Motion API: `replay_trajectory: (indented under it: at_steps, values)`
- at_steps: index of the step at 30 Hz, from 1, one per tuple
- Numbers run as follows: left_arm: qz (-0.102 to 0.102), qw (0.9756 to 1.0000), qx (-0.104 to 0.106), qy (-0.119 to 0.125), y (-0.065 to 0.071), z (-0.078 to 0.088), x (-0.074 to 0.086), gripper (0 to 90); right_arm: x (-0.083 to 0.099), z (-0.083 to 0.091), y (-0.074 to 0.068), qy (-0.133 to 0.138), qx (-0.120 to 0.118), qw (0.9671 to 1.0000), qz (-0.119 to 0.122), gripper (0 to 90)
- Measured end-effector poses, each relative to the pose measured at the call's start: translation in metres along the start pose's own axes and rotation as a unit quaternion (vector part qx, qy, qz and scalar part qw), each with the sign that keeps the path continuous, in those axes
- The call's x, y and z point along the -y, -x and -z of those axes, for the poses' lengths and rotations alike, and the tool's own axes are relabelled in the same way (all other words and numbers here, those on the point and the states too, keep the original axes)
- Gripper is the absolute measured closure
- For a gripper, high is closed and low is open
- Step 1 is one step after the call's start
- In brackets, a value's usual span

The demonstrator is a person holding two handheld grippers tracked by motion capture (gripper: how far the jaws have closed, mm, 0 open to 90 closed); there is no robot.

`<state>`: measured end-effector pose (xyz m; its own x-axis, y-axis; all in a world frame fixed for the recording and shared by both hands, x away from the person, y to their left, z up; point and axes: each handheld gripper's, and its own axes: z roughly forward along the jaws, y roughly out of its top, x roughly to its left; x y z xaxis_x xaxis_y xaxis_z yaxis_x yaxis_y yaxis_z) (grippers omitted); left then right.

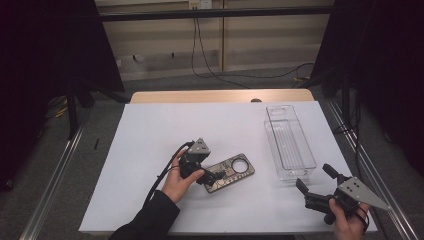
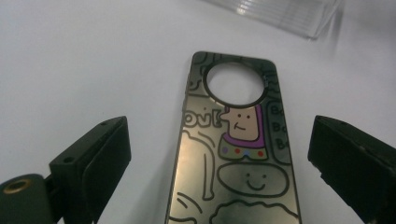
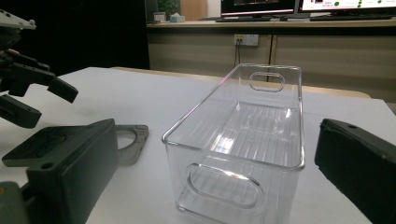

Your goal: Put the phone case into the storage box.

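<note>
straddling the phone case, the left gripper stands wide apart; thin, light, slick, likely flexing, best pinched across its long edges.

my right gripper has its two black jaws wide apart at the bottom corners, nothing between them but the near end of the clear plastic bin. the bin stands upright and empty on the white table, an oval handle cut-out in each end wall. left of it a flat phone case lies partly behind my left jaw. further left, my left gripper hovers, jaws parted.
</note>
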<state>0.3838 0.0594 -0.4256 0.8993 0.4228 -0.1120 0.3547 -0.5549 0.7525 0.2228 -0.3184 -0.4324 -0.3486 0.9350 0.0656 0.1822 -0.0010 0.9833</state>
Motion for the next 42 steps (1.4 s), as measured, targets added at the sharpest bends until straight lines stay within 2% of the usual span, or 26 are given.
replay_trajectory:
  at_steps: [8, 10, 16, 18, 20, 22, 25, 30, 32, 33, 37, 38, 39, 42]
  values:
    - [-0.003, 0.9996, 0.005, -0.029, -0.002, -0.015, -0.013, 6.0, 0.000, 0.000, 0.000, 0.000, 0.000, 1.0000, 0.001, 0.0]
    - [-0.005, 0.9990, 0.014, -0.042, -0.002, -0.019, -0.016, 6.4, 0.000, 0.000, 0.000, 0.001, 0.000, 1.0000, 0.000, 0.0]
    - [-0.024, 0.9961, 0.019, -0.083, 0.003, -0.033, -0.017, 6.8, 0.000, 0.000, 0.000, 0.001, -0.001, 1.0000, 0.002, 0.0]
    - [-0.018, 0.9961, 0.014, -0.086, 0.004, -0.036, -0.017, 7.0, 0.000, 0.000, 0.000, 0.000, -0.001, 1.0000, 0.001, 0.0]
    - [-0.023, 0.9954, 0.018, -0.091, 0.003, -0.039, -0.017, 7.1, 0.000, -0.001, 0.000, -0.001, -0.001, 1.0000, 0.001, 0.0]
    - [-0.020, 0.9950, 0.011, -0.097, 0.004, -0.042, -0.016, 7.1, 0.000, -0.001, -0.001, -0.001, -0.001, 1.0000, 0.001, 0.0]
    - [-0.021, 0.9936, 0.021, -0.109, 0.004, -0.045, -0.015, 7.1, 0.000, -0.001, 0.000, -0.001, -0.001, 1.0000, 0.001, 0.0]
    - [-0.011, 0.9931, 0.028, -0.114, 0.004, -0.047, -0.016, 5.6, 0.000, -0.001, -0.001, -0.002, -0.001, 1.0000, 0.001, 0.0]
    - [-0.017, 0.9922, 0.032, -0.120, 0.005, -0.047, -0.016, 5.6, 0.000, -0.001, 0.000, -0.002, -0.001, 1.0000, 0.001, 0.0]
    - [-0.024, 0.9907, 0.035, -0.129, 0.006, -0.049, -0.016, 5.8, 0.000, -0.001, 0.000, -0.001, -0.001, 1.0000, 0.001, 0.0]
    - [-0.036, 0.9885, 0.027, -0.144, 0.009, -0.052, -0.017, 5.5, 0.000, -0.001, -0.001, -0.001, -0.001, 1.0000, 0.002, 0.0]
    - [-0.036, 0.9881, 0.025, -0.147, 0.010, -0.053, -0.018, 5.5, 0.000, -0.001, -0.001, -0.002, -0.001, 1.0000, 0.002, 0.0]
    - [-0.031, 0.9888, 0.024, -0.144, 0.010, -0.054, -0.019, 5.8, 0.000, -0.001, 0.000, -0.002, -0.001, 1.0000, 0.002, 0.0]
    - [-0.037, 0.9869, 0.022, -0.155, 0.012, -0.057, -0.020, 3.3, 0.000, -0.001, -0.001, -0.002, -0.001, 1.0000, 0.002, 0.0]
